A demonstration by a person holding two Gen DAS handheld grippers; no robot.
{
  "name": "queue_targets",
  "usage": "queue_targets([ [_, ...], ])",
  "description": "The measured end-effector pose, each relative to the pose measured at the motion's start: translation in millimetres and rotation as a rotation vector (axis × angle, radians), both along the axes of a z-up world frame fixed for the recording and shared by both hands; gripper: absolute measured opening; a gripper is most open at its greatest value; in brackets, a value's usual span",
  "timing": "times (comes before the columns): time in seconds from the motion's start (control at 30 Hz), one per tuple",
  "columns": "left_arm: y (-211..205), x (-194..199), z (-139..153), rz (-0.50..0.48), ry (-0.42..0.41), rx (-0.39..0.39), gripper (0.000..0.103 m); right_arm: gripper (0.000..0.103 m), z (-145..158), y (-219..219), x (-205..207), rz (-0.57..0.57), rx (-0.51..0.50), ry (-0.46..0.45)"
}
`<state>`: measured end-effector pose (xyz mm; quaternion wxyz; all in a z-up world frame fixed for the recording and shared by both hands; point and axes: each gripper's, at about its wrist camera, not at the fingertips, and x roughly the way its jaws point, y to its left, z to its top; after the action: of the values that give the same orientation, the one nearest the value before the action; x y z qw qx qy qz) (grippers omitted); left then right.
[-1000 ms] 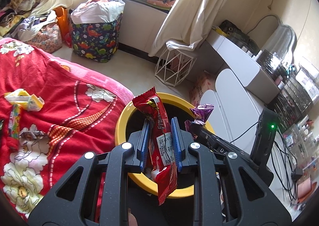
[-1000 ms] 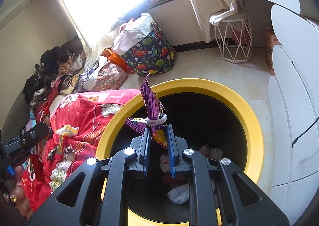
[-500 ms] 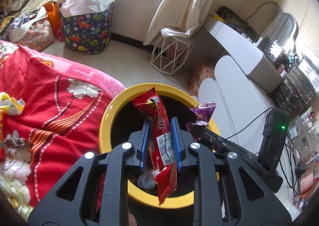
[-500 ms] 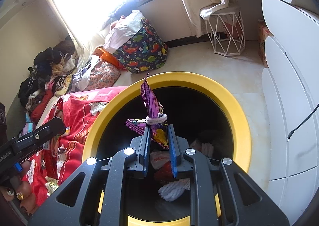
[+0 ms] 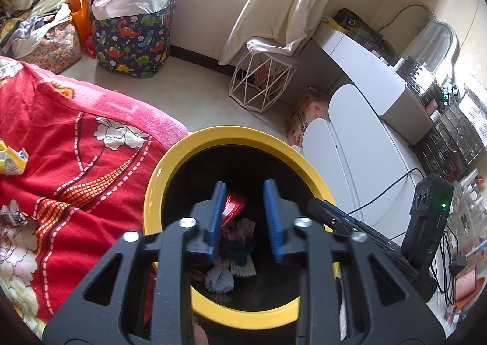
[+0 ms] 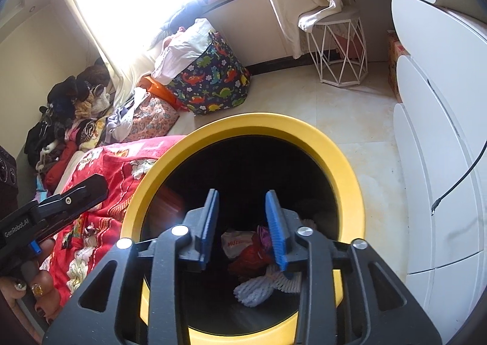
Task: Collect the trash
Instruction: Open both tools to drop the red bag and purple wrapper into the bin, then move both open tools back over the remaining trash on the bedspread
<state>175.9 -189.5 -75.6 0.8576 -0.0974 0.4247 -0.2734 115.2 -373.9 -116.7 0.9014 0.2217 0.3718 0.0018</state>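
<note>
A round bin with a yellow rim (image 5: 231, 135) (image 6: 304, 129) stands beside the bed. Both grippers hover over its mouth. My left gripper (image 5: 243, 217) is open and empty; a red wrapper (image 5: 232, 206) lies in the bin just below its left finger. My right gripper (image 6: 242, 223) is open and empty; a purple wrapper (image 6: 263, 237) lies among red and white trash (image 6: 252, 287) at the bin's bottom. More wrappers lie on the red blanket (image 5: 12, 159).
The red flowered blanket (image 5: 76, 168) covers the bed left of the bin. White drawers (image 6: 441, 162) stand to the right. A white wire stool (image 5: 261, 83) and a dinosaur-print basket (image 5: 131, 40) stand on the floor beyond.
Both grippers opened. The red wrapper dropped from the left gripper and the purple wrapper from the right gripper into the bin.
</note>
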Motion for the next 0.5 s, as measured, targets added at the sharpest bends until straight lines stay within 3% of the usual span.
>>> queue_targets([
  [0.17, 7, -4, 4, 0.020, -0.010, -0.010, 0.050, 0.045, 2, -4, -3, -0.019, 0.004, -0.006],
  [0.33, 21, -8, 10, 0.066, -0.035, -0.029, 0.089, 0.057, 6, 0, -6, -0.021, -0.015, -0.017],
  [0.5, 35, -16, 14, 0.115, -0.057, -0.025, 0.092, 0.074, 14, 6, -8, -0.029, -0.031, -0.048],
])
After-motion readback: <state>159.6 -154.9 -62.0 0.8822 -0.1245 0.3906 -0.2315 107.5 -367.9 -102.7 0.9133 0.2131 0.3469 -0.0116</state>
